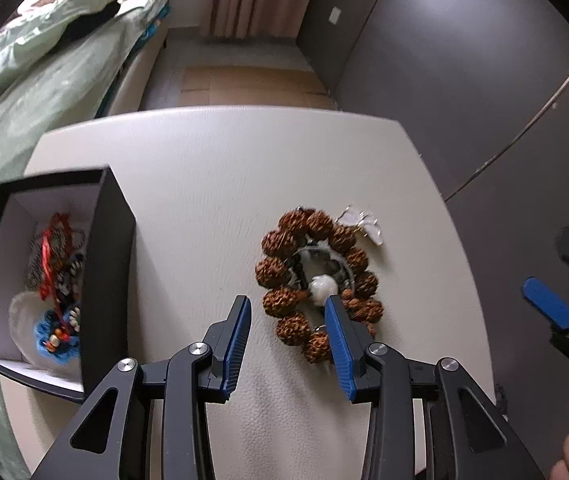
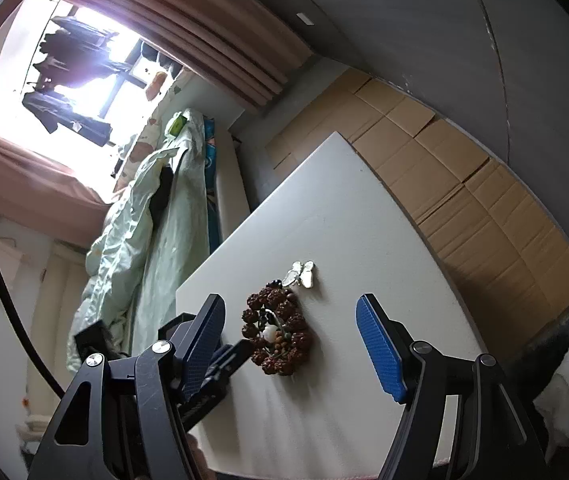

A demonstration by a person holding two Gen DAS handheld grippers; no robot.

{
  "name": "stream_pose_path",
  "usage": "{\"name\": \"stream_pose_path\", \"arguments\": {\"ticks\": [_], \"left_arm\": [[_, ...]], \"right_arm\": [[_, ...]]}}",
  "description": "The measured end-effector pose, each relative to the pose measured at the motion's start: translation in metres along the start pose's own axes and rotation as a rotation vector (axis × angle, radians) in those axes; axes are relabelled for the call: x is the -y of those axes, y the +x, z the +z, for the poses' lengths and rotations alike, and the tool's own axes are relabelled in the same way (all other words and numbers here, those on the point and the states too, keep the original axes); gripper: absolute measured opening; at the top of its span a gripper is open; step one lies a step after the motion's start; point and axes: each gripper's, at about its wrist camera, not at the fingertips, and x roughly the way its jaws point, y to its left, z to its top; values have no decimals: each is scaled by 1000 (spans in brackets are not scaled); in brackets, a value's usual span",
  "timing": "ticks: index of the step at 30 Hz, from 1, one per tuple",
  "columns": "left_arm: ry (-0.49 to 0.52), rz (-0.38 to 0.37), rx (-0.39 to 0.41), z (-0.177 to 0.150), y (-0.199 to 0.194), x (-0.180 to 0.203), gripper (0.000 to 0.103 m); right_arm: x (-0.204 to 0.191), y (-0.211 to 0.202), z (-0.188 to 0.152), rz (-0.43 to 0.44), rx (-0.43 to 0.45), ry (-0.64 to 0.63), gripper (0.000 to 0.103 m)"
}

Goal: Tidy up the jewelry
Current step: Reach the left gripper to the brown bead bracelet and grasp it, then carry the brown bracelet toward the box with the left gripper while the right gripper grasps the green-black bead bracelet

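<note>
- A bracelet of rough brown seed beads (image 1: 316, 280) is laid on the white table (image 1: 212, 184), right of its middle, as seen from the left wrist camera.
- A white round bead (image 1: 323, 287) and a clear ring-like piece (image 1: 324, 258) are seen inside the bracelet's loop; what the clear piece is cannot be told.
- A silver butterfly-shaped piece (image 1: 360, 224) is set just beside the bracelet's far right edge.
- The left gripper (image 1: 289, 305) is held over the bracelet's near part. Its jaws are parted, its right fingertip (image 1: 334, 308) is seen against the white bead and the beads beside it, and only bare table is seen between the jaws.
- The right gripper (image 2: 290, 312) is held near the bracelet with its jaws wide apart and nothing gripped.
- A black open box (image 1: 108, 264) is placed at the table's left edge, well apart from the bracelet; red cord (image 1: 50, 252), a blue corded piece (image 1: 56, 336) and other jewelry are kept inside.
- A bed with pale green bedding (image 1: 44, 76) is seen left of the table.
</note>
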Motion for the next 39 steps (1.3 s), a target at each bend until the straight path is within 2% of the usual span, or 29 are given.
{"name": "stream_pose_path", "arguments": {"ticks": [2, 6, 11, 14, 25, 39], "left_arm": [[-10, -4, -9, 0, 4, -2, 40], [-35, -11, -26, -2, 12, -6, 28], [-50, -42, -42, -6, 15, -11, 24], [-52, -59, -7, -3, 7, -10, 19], [23, -174, 138, 3, -47, 5, 19], [-17, -235, 237, 12, -87, -21, 19]], "right_arm": [[0, 1, 0, 0, -2, 2, 70], [-1, 1, -1, 5, -7, -1, 70], [0, 0, 1, -7, -1, -6, 70], [0, 0, 1, -6, -2, -6, 70], [-6, 6, -1, -33, -8, -35, 70], [-21, 31, -9, -50, -54, -88, 69]]}}
